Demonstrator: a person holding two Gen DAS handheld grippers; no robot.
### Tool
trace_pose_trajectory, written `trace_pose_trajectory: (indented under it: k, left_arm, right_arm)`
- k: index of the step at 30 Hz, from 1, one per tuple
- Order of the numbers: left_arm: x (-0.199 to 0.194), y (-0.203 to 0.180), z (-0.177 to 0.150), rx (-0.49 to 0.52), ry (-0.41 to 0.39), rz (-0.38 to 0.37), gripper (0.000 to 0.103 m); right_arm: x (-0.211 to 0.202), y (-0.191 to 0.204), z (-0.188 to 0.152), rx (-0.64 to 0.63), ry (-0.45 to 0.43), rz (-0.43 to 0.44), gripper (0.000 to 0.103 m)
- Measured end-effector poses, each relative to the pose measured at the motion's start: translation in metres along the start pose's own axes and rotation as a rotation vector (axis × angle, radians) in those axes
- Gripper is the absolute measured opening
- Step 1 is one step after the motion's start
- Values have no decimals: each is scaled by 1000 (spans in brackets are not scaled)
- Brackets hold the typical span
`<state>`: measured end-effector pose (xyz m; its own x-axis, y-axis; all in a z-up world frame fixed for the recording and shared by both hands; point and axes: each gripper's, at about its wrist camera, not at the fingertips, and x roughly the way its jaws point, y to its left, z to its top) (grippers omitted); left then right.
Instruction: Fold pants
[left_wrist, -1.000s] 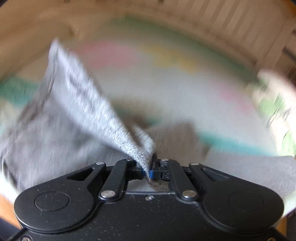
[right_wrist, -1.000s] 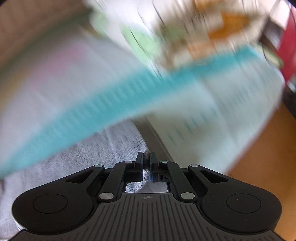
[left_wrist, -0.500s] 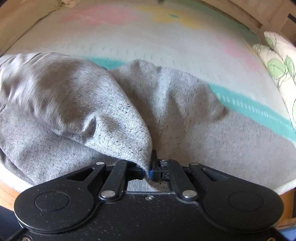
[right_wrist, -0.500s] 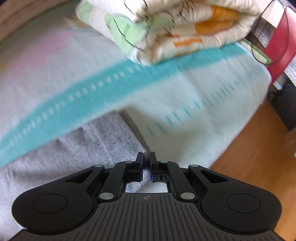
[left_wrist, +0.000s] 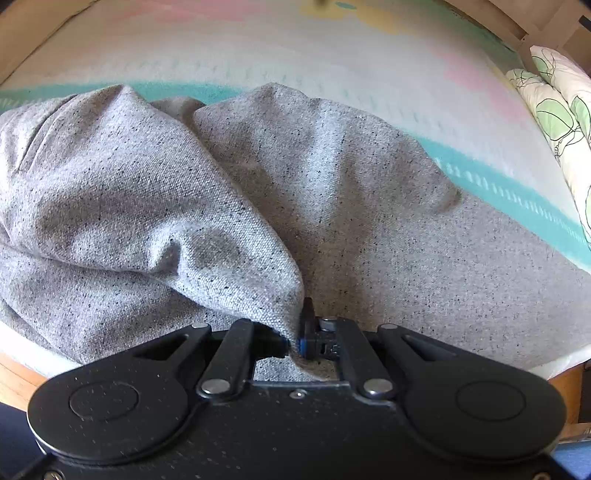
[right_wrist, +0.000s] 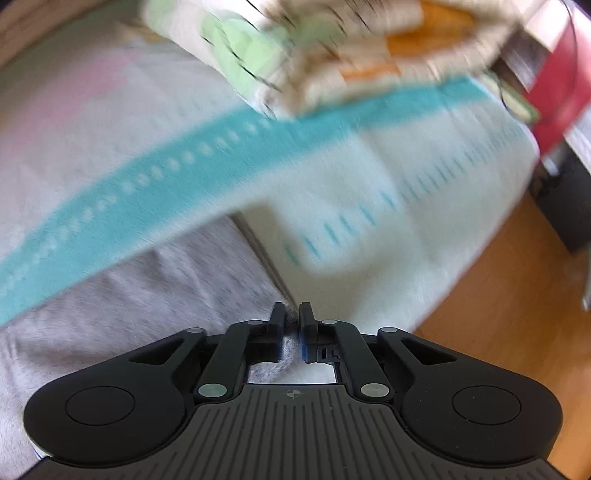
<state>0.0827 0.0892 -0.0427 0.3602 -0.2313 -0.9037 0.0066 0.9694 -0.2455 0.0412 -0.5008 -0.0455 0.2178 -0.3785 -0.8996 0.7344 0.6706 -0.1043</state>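
The grey speckled pants lie on a bed with a pastel blanket. My left gripper is shut on a fold of the pants near the bed's front edge; the held cloth drapes up and to the left in a loose hump. In the right wrist view the pants lie flat at lower left, their edge running to my right gripper, which is shut on that edge. The right view is blurred.
A folded floral duvet lies on the bed beyond the teal stripe; it also shows at the right in the left wrist view. Wooden floor lies right of the bed. A red object stands far right.
The left gripper has lowered the lifted pant cloth down onto the rest of the pants near the bed edge. The right gripper stayed shut on the edge and shifted slightly.
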Motion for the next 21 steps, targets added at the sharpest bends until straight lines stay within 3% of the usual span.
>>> trace_pose_trajectory:
  k: [2,4,6,9,11,14,21]
  left_arm:
    - [3,-1,1,0,4,6,6]
    - [7,-2,1,0,11,7,6]
    - [9,-2,2,3,12,10,6]
    - [14,-3,2,4,16,16,6]
    - [16,-5,3,11,15,24,6]
    - [17,-8,3,20,11,32,6]
    - [20,-9,5,17,12,30,6]
  right_arm:
    - [-10,-6,7,39,-109,-17,13]
    - [-16,-8,15,59,-170,51,15]
    - [-10,-6,23,79,-157,159,29]
    - [7,1,35,111,-105,253,31]
    - [17,12,41,78,-83,251,31]
    - [25,26,43,-4,-107,178,31]
    - [27,44,41,-86,-112,201,31]
